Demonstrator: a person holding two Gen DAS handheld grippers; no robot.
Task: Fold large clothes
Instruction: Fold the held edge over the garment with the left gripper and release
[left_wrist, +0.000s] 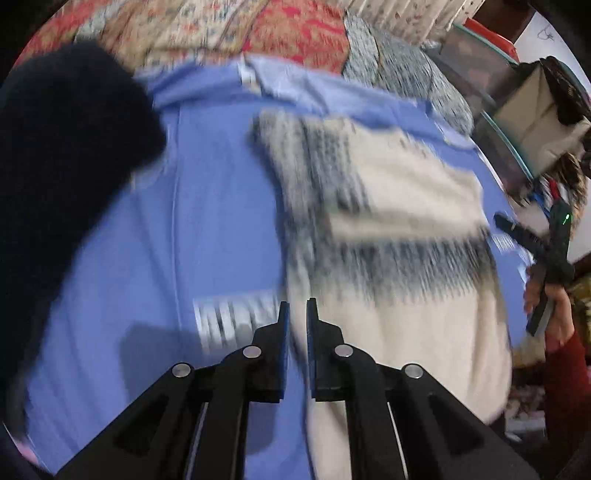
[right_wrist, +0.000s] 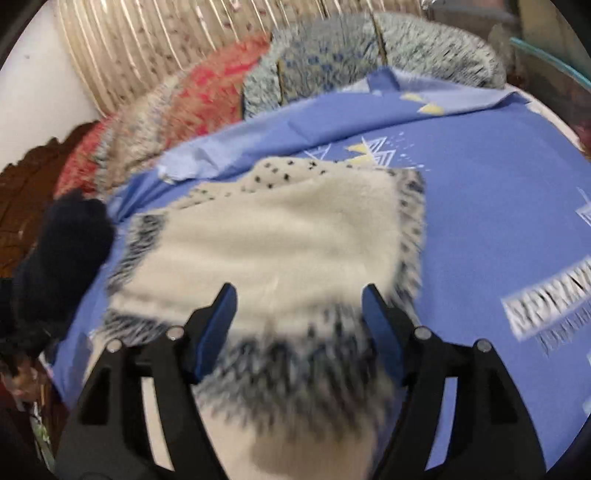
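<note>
A cream sweater with dark blue-grey knit bands (left_wrist: 399, 229) lies partly folded on a blue bedsheet (left_wrist: 207, 229); it also shows in the right wrist view (right_wrist: 280, 236). My left gripper (left_wrist: 296, 306) hovers over the sweater's left edge, its jaws nearly together with a narrow gap and nothing between them. My right gripper (right_wrist: 298, 295) is open above the sweater's near part, empty. The right gripper also shows at the right edge of the left wrist view (left_wrist: 532, 240), held in a hand.
A dark navy garment (left_wrist: 66, 147) lies at the sheet's left; it also shows in the right wrist view (right_wrist: 62, 251). Red patterned and grey fuzzy blankets (right_wrist: 221, 92) are piled at the back. A bin (left_wrist: 491, 122) and clutter stand at the right.
</note>
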